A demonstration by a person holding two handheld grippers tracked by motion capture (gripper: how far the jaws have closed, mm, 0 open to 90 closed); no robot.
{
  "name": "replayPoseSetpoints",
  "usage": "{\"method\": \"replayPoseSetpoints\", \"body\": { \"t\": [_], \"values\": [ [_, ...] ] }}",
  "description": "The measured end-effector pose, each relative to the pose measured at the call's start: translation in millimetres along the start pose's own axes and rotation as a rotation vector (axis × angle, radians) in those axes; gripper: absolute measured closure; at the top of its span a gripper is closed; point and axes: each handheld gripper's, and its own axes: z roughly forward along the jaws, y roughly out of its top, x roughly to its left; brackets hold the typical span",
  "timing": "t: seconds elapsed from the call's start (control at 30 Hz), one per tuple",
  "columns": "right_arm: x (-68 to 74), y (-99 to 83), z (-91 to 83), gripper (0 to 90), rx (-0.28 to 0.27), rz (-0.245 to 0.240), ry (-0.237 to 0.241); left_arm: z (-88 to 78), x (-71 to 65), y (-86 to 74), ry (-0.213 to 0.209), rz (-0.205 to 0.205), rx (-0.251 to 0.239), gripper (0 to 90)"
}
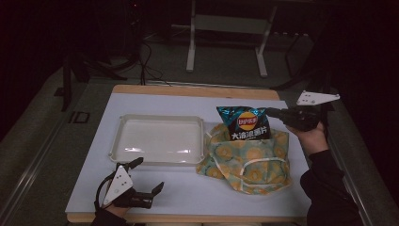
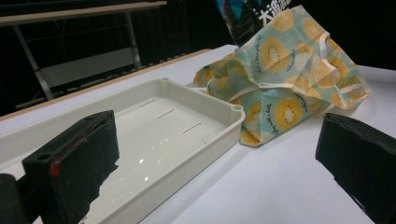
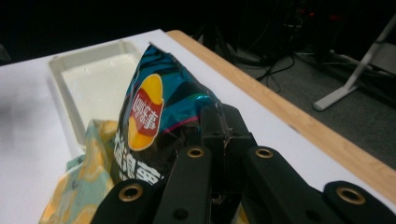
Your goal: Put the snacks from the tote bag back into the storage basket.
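Observation:
A blue crisp bag [image 1: 244, 123] stands half out of a fruit-print cloth bag [image 1: 249, 157] on the white table. My right gripper [image 1: 272, 113] is shut on the crisp bag's top right corner and holds it up; in the right gripper view the jaws pinch the crisp bag [image 3: 159, 116] at its edge, with the cloth bag [image 3: 74, 186] below. My left gripper [image 1: 150, 176] rests open near the table's front left edge, with nothing between its fingers. In the left gripper view its black pads [image 2: 79, 158] frame the white tray [image 2: 205, 130] and the cloth bag [image 2: 285, 88].
An empty white tray [image 1: 120, 141] lies left of the cloth bag. The table's wooden far edge [image 1: 197, 90] borders a dark floor with a metal stand [image 1: 226, 37] and cables behind.

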Motion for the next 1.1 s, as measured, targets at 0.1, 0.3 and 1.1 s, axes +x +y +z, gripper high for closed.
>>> {"method": "replayPoseSetpoints", "body": {
  "t": [0.1,0.3,1.1],
  "values": [
    [-1.8,6.6,-6.0,90.0,-0.033,0.011,-0.017,0.0,0.1,0.0,0.000,0.000,0.001,0.0],
    [-9.7,19.7,-16.9,90.0,-0.098,0.048,-0.063,0.0,0.2,0.0,0.001,0.000,0.000,0.0],
    [2.1,101.9,-27.4,90.0,-0.208,0.056,-0.196,-1.7,-0.5,0.9,0.003,-0.002,-0.011,0.0]
  ]
}}
